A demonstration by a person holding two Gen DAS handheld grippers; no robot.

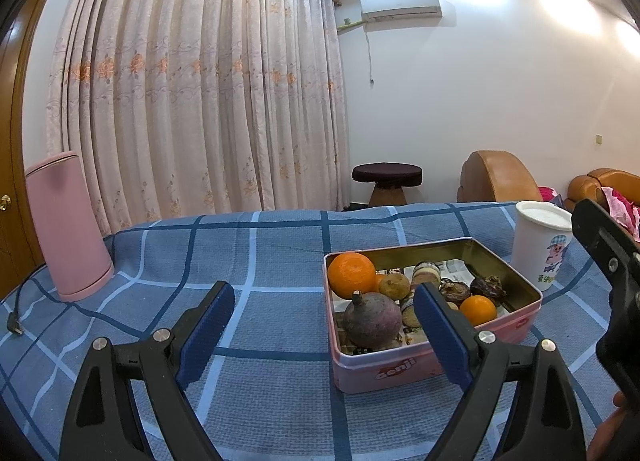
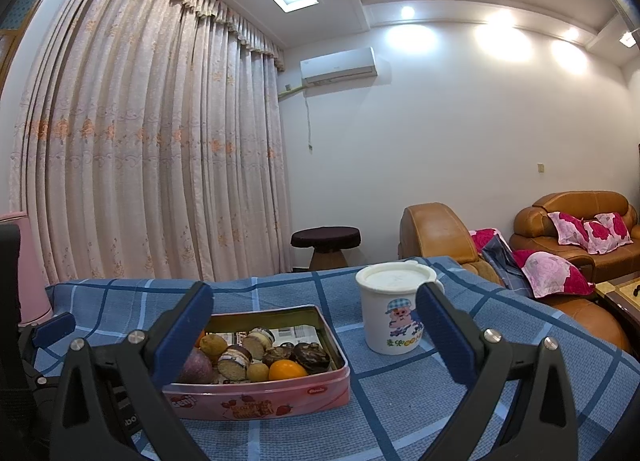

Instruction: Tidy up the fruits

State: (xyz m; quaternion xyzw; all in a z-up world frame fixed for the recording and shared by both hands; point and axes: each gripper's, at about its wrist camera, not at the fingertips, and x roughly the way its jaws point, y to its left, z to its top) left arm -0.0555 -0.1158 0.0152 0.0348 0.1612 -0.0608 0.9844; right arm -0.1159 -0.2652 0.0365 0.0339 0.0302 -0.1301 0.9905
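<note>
On the blue checked surface [image 1: 260, 261], I see a pink tin [image 2: 256, 401] holding oranges [image 1: 351, 275] and cakes. Both hand-held grippers [image 1: 324, 333] [image 2: 316, 335] gape empty. Oranges look firm, smooth; I'd grip across the middle.

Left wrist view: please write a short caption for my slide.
Open left claw hovering before a pink tin of fruits and snacks on a blue checked cloth.

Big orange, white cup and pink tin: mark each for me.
Big orange [image 1: 351, 274], left wrist view, middle of its peel.
White cup [image 2: 394, 315], right wrist view, front wall.
Pink tin [image 2: 260, 401], right wrist view, front wall.
</note>
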